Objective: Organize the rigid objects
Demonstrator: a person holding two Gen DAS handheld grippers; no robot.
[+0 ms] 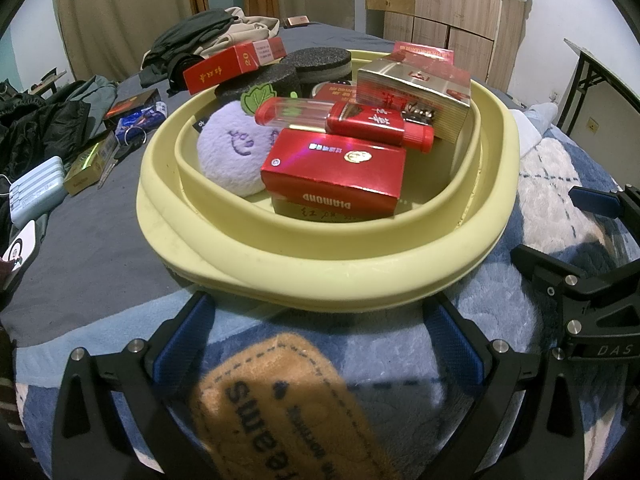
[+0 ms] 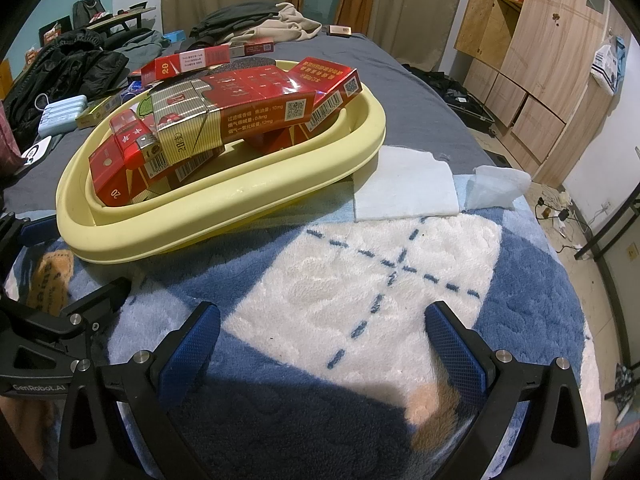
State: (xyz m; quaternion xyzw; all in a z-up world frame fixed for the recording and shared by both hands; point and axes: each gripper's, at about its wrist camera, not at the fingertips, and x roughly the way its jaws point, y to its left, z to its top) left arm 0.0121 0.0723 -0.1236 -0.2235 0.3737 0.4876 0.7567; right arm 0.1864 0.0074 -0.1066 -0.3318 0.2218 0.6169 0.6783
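Both hand-held grippers (image 1: 320, 336) (image 2: 322, 336) wide, empty.

Both views are evenly lit by indoor light from above, bright enough for print to be read. Dark vignette corners and strong fisheye bending frame each picture. A pink-white glare streak lies on the red box (image 1: 334, 168), and foil shines on the gold-and-red carton (image 2: 224, 118). Soft dark shadows fall on the blanket (image 2: 360, 292) near the lens, where the tan patch (image 1: 280, 408) blurs.
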